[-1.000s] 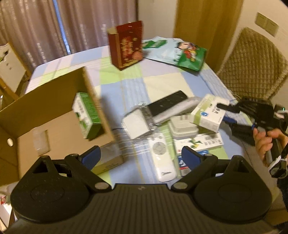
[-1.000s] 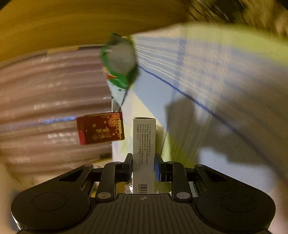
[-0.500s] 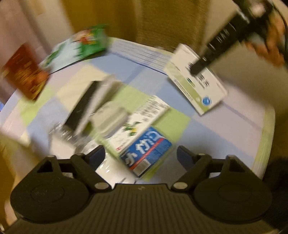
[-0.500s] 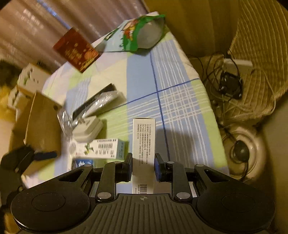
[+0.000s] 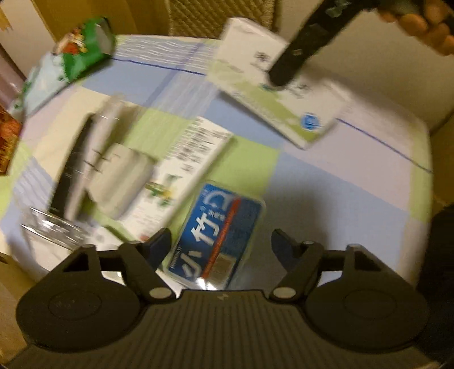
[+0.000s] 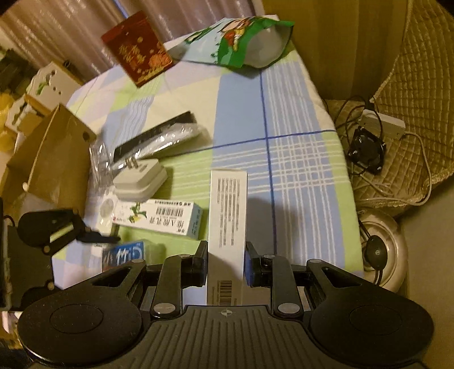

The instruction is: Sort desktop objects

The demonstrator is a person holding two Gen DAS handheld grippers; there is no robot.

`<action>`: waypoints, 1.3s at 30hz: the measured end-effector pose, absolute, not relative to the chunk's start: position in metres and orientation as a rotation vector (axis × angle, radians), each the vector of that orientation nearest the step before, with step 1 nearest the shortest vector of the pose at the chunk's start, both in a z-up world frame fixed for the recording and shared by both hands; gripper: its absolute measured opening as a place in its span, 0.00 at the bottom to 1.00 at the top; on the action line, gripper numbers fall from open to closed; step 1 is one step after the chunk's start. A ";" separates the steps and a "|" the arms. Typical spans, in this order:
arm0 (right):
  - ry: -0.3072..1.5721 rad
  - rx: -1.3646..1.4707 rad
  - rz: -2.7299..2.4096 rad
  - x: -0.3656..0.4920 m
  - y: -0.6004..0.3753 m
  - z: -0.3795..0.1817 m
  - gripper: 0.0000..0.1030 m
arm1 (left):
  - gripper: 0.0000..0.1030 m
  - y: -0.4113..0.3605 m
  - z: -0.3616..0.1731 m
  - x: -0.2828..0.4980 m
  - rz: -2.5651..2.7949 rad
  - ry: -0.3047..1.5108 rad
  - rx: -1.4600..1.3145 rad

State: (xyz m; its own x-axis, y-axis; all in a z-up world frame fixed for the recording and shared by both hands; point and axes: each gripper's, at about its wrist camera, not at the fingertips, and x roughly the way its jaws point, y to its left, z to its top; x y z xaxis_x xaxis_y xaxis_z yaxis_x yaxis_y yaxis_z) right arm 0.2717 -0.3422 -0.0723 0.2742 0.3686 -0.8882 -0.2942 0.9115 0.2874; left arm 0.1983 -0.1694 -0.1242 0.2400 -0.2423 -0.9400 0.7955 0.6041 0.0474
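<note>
My left gripper pointed steeply down at the checked tablecloth, its jaws apart and just then narrowing around the blue packet that lay flat between them; the pads did not press on it. In the blur I could not tell whether either fingertip brushed the packet's edge. My right gripper also tilted downward, held above the table, its fingers clamped on the narrow sides of the long white box, which stuck out forward, clear of the cloth. From the left camera that box hung up and to the right, with my hand at the frame's top corner. Beside the packet lay the white-and-green carton and the grey plug adapter.
</note>
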 end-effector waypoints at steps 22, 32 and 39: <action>1.239 0.312 0.442 0.257 -0.362 -0.076 0.23 | 0.53 -0.111 -0.081 0.182 -0.584 1.130 0.137; 1.160 0.382 0.615 0.256 -0.300 -0.030 0.23 | 0.53 -0.007 0.002 0.165 -0.274 0.952 -0.026; 1.080 0.357 0.778 0.263 -0.218 0.005 0.23 | 0.53 0.087 0.047 0.133 -0.055 0.850 -0.100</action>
State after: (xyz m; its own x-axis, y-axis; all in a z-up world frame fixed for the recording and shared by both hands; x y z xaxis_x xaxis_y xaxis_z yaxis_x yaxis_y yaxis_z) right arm 0.2633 -0.2181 0.0054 0.2452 0.7183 -0.6511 -0.3901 0.6879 0.6120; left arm 0.1330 0.0867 0.0472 0.6591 -0.0881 -0.7469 0.0082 0.9939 -0.1100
